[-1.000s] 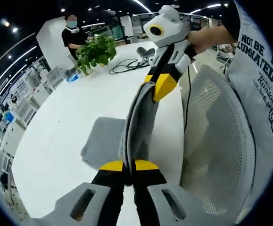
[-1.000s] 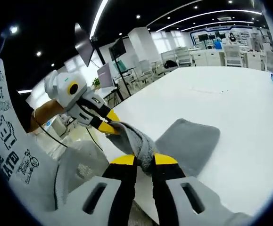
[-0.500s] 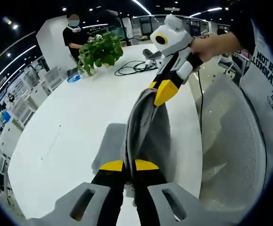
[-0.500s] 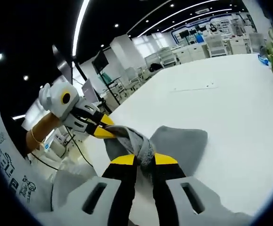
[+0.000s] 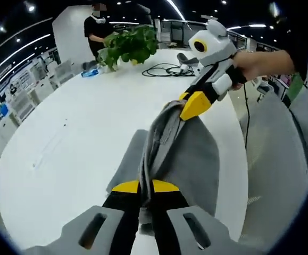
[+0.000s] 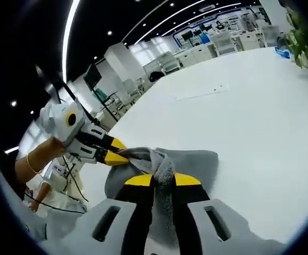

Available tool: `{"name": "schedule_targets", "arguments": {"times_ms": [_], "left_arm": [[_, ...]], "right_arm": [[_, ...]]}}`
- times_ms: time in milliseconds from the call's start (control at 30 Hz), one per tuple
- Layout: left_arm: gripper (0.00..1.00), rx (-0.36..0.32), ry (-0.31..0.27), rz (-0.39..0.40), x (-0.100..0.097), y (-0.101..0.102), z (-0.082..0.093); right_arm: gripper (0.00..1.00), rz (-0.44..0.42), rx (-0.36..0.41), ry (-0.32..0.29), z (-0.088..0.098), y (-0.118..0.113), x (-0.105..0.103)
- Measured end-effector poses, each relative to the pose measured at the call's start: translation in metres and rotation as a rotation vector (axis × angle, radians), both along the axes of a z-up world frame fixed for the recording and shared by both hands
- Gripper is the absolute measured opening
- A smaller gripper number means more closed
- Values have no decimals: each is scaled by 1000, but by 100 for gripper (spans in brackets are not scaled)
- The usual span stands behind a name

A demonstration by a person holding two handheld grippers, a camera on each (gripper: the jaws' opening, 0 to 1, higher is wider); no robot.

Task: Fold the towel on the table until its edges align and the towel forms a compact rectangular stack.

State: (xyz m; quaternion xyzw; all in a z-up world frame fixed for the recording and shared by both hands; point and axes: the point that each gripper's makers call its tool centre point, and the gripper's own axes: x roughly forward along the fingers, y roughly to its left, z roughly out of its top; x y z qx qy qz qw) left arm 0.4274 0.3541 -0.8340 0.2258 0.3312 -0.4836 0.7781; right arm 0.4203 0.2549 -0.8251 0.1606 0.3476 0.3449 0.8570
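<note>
A grey towel [image 5: 188,154] lies partly on the white table [image 5: 79,122], with one edge lifted and stretched between both grippers. My left gripper [image 5: 146,187] is shut on one end of that bunched edge. The right gripper [image 5: 188,103], held by a hand, comes in from the upper right and is shut on the other end. In the right gripper view the towel [image 6: 196,162] spreads under my right gripper [image 6: 163,179], which pinches its ruffled edge, and the left gripper [image 6: 119,156] grips it from the left.
A potted green plant [image 5: 130,45] and a black cable [image 5: 167,69] sit at the table's far end, where a person [image 5: 95,24] stands. A mesh chair [image 5: 273,159] is by the table's right edge. Rows of desks [image 6: 217,40] lie beyond.
Both grippers have carried the lifted towel edge further over the table, away from the chair. More of the towel now lies spread on the table beneath them. Both stay shut on it.
</note>
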Motion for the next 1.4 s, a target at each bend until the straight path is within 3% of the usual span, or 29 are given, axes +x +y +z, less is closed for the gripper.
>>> {"name": "schedule_targets", "arguments": {"times_ms": [133, 367, 500, 633, 833, 1033, 1167, 1300, 1400], "left_arm": [[7, 15, 6, 1, 12, -2, -14], [7, 68, 38, -21, 18, -8, -42], [7, 84, 24, -20, 23, -8, -48], [6, 84, -3, 3, 29, -6, -47], [7, -1, -61, 62, 42, -4, -28], [12, 25, -91, 77, 54, -1, -39], [21, 34, -125, 115, 65, 3, -41], [27, -10, -135, 183, 75, 10, -34], [28, -49, -132, 221, 77, 16, -29]], "right_arm": [[11, -30, 13, 31, -12, -4, 8], [11, -42, -38, 36, -35, -9, 16], [12, -70, -48, 47, -44, -12, 26], [12, -85, -46, 39, -44, -12, 34], [12, -107, -26, -5, -30, -12, 44], [15, -120, -29, -24, -36, -10, 55], [23, -105, -37, -57, -35, -7, 57], [34, -100, -64, -85, -36, -7, 61], [36, -110, -79, -86, -40, -10, 64]]}}
